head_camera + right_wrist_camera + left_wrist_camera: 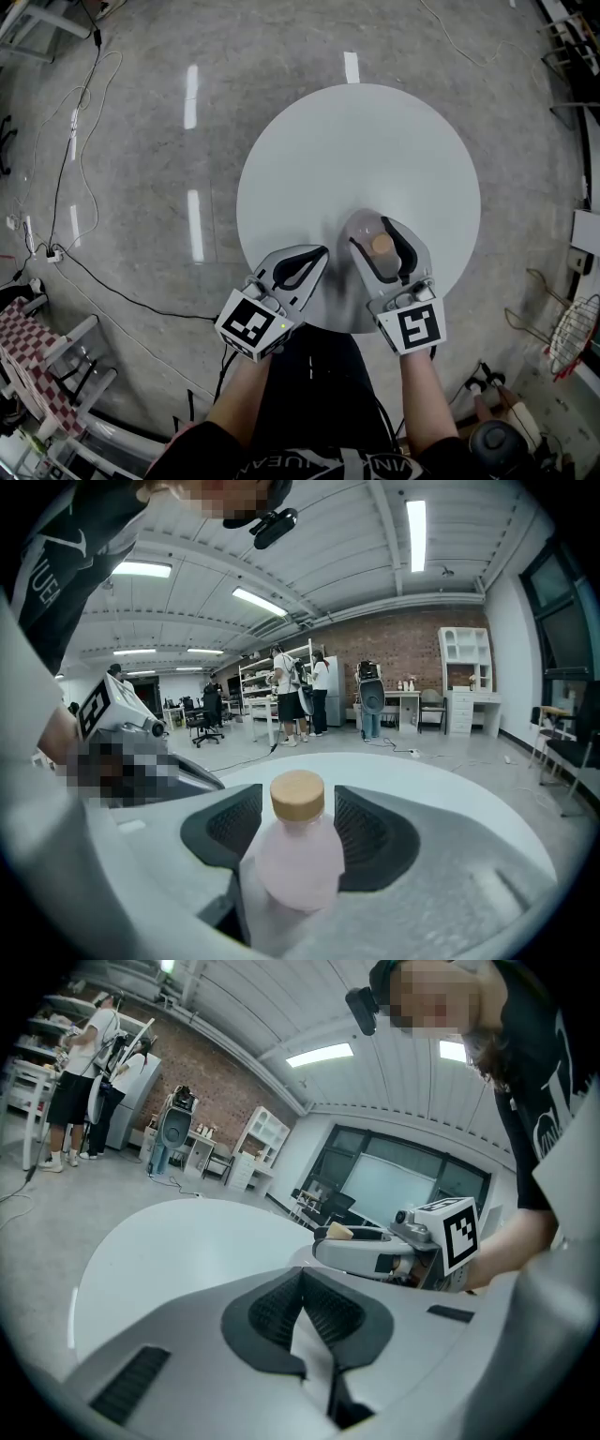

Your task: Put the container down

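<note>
Pink bottle [298,860] between spread right tongs [298,792]; left tongs [302,1275] pressed together, both tilted down

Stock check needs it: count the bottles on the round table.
1. The pink bottle with a tan cap is upright over the white table's near side, between the right tongs' jaws. No other shows.

Ceiling strip lights [415,522] are flooding the room evenly, streaking white glare across the polished floor [192,94] and washing the pale table [375,150] bright. Both gripper views are bowing and darkening toward their edges, and the pink container [298,855] is blurring close to the lens.
</note>
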`<state>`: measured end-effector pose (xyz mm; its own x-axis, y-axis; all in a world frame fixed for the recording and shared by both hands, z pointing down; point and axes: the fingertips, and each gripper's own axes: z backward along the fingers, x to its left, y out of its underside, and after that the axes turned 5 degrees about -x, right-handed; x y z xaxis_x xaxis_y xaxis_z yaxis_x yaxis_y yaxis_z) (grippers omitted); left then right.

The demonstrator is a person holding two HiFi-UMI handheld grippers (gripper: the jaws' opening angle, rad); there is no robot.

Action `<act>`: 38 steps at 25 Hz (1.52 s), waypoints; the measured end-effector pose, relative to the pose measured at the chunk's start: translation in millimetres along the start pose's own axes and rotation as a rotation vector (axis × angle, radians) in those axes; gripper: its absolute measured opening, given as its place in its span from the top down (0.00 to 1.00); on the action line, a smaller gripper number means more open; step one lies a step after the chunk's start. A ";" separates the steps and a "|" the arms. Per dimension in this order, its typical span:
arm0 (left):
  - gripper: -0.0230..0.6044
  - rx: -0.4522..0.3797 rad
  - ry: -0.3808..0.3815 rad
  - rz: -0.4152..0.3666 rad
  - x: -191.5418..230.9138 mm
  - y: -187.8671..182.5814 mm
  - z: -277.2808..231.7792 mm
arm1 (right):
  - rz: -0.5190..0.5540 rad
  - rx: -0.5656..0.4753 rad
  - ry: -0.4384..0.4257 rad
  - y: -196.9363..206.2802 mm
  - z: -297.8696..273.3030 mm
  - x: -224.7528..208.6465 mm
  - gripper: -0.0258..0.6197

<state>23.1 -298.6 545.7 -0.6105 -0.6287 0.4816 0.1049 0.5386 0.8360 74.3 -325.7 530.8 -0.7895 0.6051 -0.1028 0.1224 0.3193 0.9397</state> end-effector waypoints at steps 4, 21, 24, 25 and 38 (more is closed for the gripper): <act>0.94 0.002 0.003 0.001 -3.4 2.0 1.1 | 0.001 0.001 0.017 0.4 5.8 -3.1 0.58; 0.94 -0.021 0.011 -0.011 -28.4 4.7 2.2 | -0.036 0.014 0.038 0.9 34.0 -0.6 0.50; 0.94 -0.024 0.013 -0.015 -33.6 4.9 3.8 | -0.036 0.018 0.043 2.4 39.9 -0.3 0.50; 0.94 -0.024 0.014 -0.017 -36.0 5.3 4.1 | -0.035 0.019 0.043 3.3 42.2 -0.2 0.50; 0.94 -0.064 0.000 -0.033 -64.2 4.9 9.0 | -0.016 0.053 0.018 11.2 74.7 6.5 0.55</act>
<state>55.7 -250.5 516.5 -0.6143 -0.6458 0.4535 0.1342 0.4808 0.8665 115.5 -263.7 516.3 -0.8019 0.5870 -0.1111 0.1413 0.3670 0.9194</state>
